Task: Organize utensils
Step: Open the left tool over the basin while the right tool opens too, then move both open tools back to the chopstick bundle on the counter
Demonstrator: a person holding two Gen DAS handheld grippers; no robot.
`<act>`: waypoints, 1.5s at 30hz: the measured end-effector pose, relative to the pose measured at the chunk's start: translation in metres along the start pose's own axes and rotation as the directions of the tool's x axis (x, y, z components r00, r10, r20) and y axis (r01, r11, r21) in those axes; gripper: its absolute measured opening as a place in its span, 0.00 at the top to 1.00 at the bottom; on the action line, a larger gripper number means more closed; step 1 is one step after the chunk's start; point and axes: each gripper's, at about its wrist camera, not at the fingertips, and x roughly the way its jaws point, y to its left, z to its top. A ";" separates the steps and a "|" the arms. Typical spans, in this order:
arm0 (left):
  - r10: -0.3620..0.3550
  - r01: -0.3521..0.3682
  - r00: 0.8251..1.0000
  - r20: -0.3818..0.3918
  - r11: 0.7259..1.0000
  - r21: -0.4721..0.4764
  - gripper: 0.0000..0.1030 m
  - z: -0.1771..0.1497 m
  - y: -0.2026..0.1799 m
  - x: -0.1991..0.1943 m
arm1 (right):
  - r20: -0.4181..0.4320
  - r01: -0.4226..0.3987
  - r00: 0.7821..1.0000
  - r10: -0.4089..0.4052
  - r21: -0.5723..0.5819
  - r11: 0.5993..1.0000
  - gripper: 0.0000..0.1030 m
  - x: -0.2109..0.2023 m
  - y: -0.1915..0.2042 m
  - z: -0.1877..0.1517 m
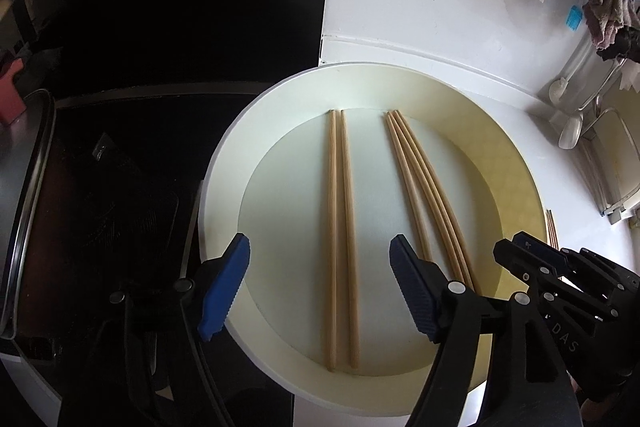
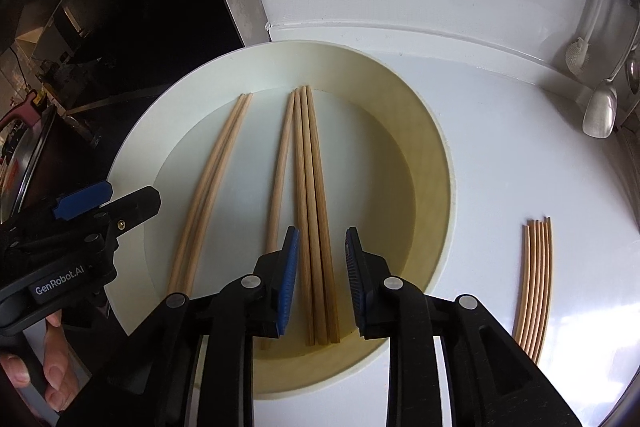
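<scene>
- While you hold both grippers over it, the round cream tray (image 2: 436, 155) carries six wooden chopsticks: a pair (image 1: 340, 227) on its left, four (image 2: 308, 187) in a bunch beside
- Their long axes run from your fingers away toward the far rim
- Six more chopsticks (image 2: 536, 283) lie on the white counter (image 2: 500, 147), right of the tray
- Your left gripper (image 1: 320, 291) is released wide above the pair; your right gripper (image 2: 322, 279) stands slightly apart, gripping nothing
</scene>
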 end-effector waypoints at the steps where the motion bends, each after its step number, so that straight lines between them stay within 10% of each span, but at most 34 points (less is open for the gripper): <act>1: -0.001 0.001 1.000 0.002 1.000 0.001 0.31 -0.002 -0.001 -0.003 | 0.005 0.000 1.000 0.000 0.006 1.000 0.77 -0.004 -0.001 -0.002; 24: 0.031 -0.031 0.997 0.067 0.999 -0.009 0.23 -0.052 -0.024 -0.073 | 0.082 -0.023 0.996 0.022 0.012 1.000 0.57 -0.075 -0.024 -0.063; 45: -0.033 0.026 0.998 0.055 0.991 0.128 0.17 -0.086 -0.151 -0.083 | 0.109 0.037 0.992 -0.055 0.161 0.986 0.50 -0.125 -0.153 -0.133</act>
